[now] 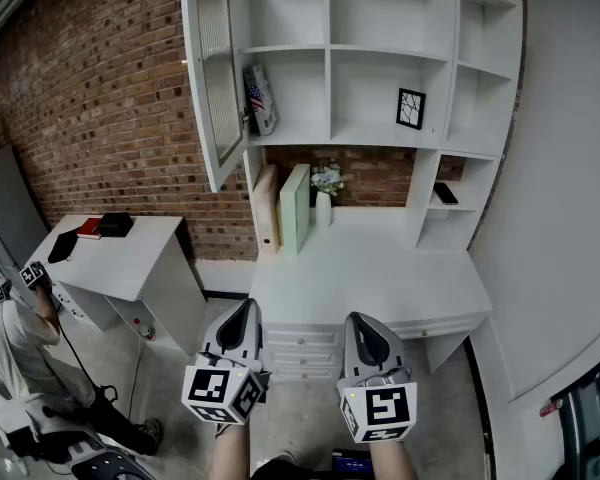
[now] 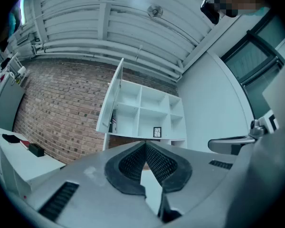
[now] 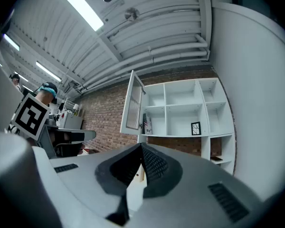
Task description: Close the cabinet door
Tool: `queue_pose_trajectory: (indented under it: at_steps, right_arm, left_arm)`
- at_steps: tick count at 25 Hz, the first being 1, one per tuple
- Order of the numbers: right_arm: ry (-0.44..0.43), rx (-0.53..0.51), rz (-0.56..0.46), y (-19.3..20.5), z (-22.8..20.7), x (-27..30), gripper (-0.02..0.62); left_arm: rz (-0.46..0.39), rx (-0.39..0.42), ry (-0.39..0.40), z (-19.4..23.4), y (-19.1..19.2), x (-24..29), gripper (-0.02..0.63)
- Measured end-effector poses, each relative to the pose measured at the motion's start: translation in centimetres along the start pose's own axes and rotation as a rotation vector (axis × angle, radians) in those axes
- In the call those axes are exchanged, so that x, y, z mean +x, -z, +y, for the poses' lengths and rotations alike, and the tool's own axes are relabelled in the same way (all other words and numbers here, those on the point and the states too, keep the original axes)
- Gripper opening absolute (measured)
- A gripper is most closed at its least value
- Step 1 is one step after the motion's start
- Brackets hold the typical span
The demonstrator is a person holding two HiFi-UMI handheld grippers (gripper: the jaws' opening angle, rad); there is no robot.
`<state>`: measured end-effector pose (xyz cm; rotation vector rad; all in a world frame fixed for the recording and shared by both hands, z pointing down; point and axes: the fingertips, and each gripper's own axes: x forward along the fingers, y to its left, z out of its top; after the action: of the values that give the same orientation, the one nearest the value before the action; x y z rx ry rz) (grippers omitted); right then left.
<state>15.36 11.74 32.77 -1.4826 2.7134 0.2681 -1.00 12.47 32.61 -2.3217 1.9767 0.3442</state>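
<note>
A white wall cabinet (image 1: pixel 375 58) with open shelves hangs above a white desk (image 1: pixel 365 268). Its glass-paned door (image 1: pixel 212 73) stands swung out at the cabinet's left side; the same door (image 2: pixel 110 103) shows edge-on in the left gripper view and the door (image 3: pixel 131 109) also appears in the right gripper view. My left gripper (image 1: pixel 242 315) and right gripper (image 1: pixel 360 325) are held side by side low in the head view, well short of the desk and far from the door. Both are shut, tips meeting, with nothing between them.
On the desk stand upright boards (image 1: pixel 294 208) and a vase of flowers (image 1: pixel 326 190). A framed picture (image 1: pixel 410 108) sits on a shelf. A white side table (image 1: pixel 115 253) stands at the left by the brick wall (image 1: pixel 90 98). A person (image 1: pixel 15 338) stands at the far left.
</note>
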Motion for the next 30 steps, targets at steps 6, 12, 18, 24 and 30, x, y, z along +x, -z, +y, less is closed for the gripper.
queue_pose_trajectory:
  at_steps: [6,12,18,24,30]
  right_arm:
    - [-0.009,0.002,0.003,-0.5,0.4,-0.3,0.000]
    - [-0.087,0.071,-0.058,-1.0,0.8,-0.3,0.000]
    - [-0.152,0.157,-0.075,-0.7,0.8,1.0,0.000]
    - [-0.151,0.224,-0.061,0.1,0.0,4.7,0.000]
    - [-0.063,0.103,-0.024,1.6,-1.2,12.2,0.002]
  left_arm:
    - [0.009,-0.002,-0.003,0.0,-0.4,-0.3,0.008]
    - [0.020,0.006,-0.007,-0.1,-0.1,-0.2,0.008]
    - [0.021,-0.010,-0.015,1.0,0.5,0.7,0.008]
    - [0.037,-0.028,-0.021,3.7,1.8,3.3,0.008]
    - [0.055,-0.095,-0.019,9.1,3.9,9.6,0.008]
